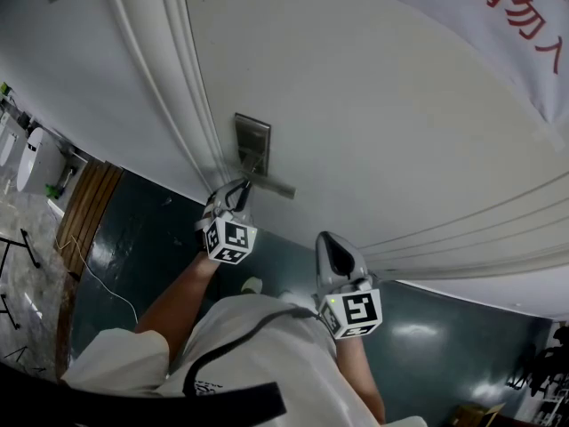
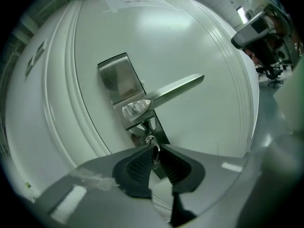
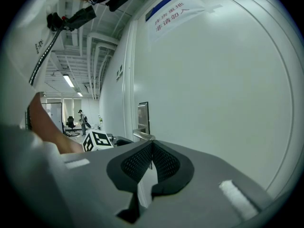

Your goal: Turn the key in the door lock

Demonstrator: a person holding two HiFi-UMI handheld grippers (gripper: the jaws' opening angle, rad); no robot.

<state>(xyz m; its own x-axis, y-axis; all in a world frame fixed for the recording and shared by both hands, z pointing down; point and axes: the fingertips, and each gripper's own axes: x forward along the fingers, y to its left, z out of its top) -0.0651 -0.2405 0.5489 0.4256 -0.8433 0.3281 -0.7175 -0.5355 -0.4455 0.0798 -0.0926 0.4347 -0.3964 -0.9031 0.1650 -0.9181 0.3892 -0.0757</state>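
A steel lock plate (image 2: 118, 80) with a lever handle (image 2: 175, 90) sits on the white door (image 2: 199, 46). Below the handle a small metal key (image 2: 154, 148) sticks out of the keyhole. My left gripper (image 2: 156, 155) is shut on the key, which is pinched edge-on between the black ribbed pads (image 2: 137, 163). In the head view the left gripper (image 1: 238, 190) is against the lock plate (image 1: 252, 142), just under the handle (image 1: 274, 186). My right gripper (image 1: 331, 245) hangs lower right, apart from the door. Its pads (image 3: 137, 160) meet at the tips with nothing between them.
A white banner with red characters (image 1: 520, 16) hangs on the door's upper right, and a paper notice (image 3: 173, 11) is higher up. The door frame's mouldings (image 1: 169, 78) run left of the lock. Dark floor (image 1: 133, 238) lies below, with a wooden strip (image 1: 84, 207) at left.
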